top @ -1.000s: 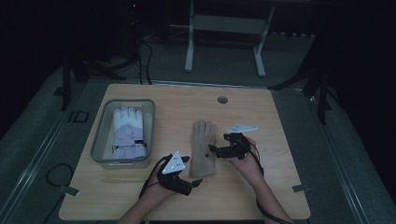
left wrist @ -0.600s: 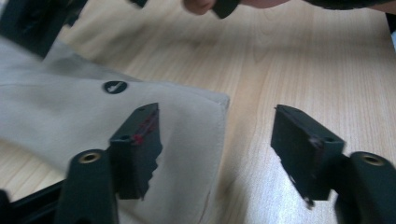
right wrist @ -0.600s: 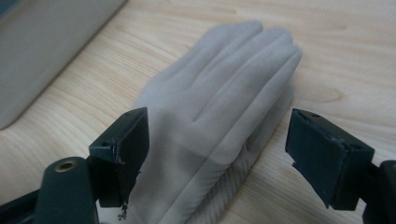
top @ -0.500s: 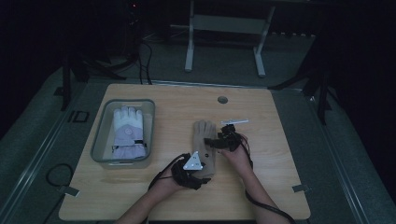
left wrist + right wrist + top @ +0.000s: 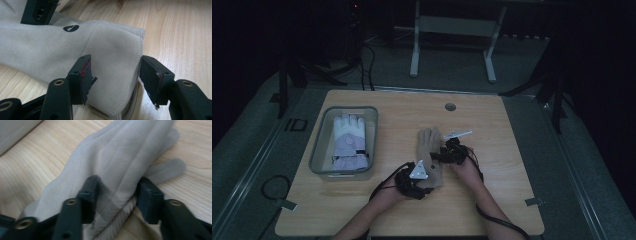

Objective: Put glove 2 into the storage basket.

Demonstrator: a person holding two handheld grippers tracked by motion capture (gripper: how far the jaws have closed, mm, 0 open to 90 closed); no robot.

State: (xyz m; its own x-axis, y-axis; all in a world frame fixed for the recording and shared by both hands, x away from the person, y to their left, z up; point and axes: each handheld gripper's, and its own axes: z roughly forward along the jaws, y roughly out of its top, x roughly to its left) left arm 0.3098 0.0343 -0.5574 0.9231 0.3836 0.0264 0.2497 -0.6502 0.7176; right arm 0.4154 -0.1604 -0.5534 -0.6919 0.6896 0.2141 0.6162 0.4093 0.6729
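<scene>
Your forearms come in from the near edge of the tabletop (image 5: 512, 200) and meet at its middle. Your left gripper (image 5: 113, 77) sits at the cuff end of the tan glove (image 5: 428, 155), jaws apart, with the cuff corner lying between them. Your right gripper (image 5: 116, 195) straddles the glove from its right side, jaws spread around a raised fold of fabric; whether they pinch it cannot be told.

The tabletop is pale wood with a small round hole (image 5: 450, 107) near the far edge. Dark floor and a metal frame (image 5: 452, 30) lie beyond.

A grey bin (image 5: 319, 150) at the left holds a white and lilac glove (image 5: 348, 142). The tan glove lies flat, fingers pointing away from you.
</scene>
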